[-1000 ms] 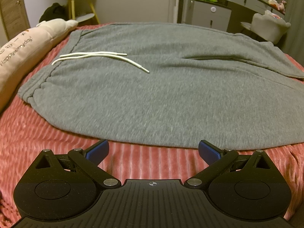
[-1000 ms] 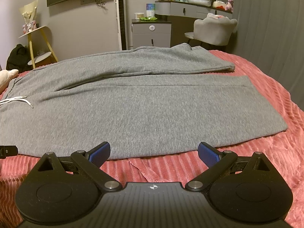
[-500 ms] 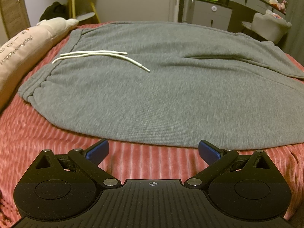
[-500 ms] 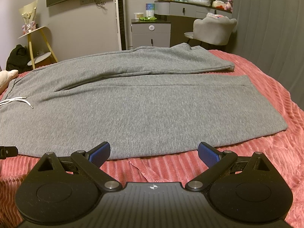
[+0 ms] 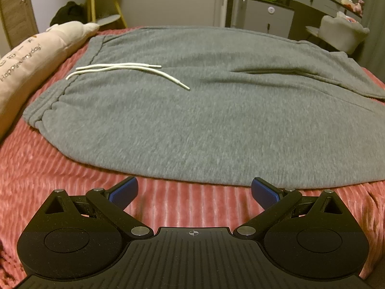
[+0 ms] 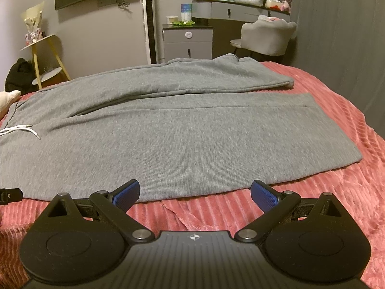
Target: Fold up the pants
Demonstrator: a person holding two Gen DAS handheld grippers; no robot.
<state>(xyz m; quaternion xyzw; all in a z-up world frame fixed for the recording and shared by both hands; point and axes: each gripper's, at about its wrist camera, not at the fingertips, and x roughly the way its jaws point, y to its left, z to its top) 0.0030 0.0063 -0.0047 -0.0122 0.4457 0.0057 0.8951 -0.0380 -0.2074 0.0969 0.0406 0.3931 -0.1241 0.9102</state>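
Grey sweatpants [image 5: 197,110] lie spread flat on a red ribbed bedspread [image 5: 72,175], waistband to the left with a white drawstring [image 5: 125,71] across it. In the right wrist view the pants [image 6: 168,139] show both legs running right, side by side, the far leg overlapping the near one slightly. My left gripper [image 5: 194,190] is open just short of the pants' near edge by the hip. My right gripper [image 6: 195,193] is open, its left pad at the near leg's hem-side edge. Neither holds anything.
A pink pillow [image 5: 31,57] lies left of the waistband. Beyond the bed stand a yellow side table [image 6: 45,60], a grey cabinet [image 6: 187,41], a vanity desk [image 6: 240,7] and a grey chair [image 6: 267,36]. A bedspread wrinkle [image 6: 175,212] sits between the right fingers. The left gripper's edge [image 6: 9,193] shows at far left.
Both grippers have crept slightly forward toward the pants' near edge; the pants lie unchanged and both grippers stay open.
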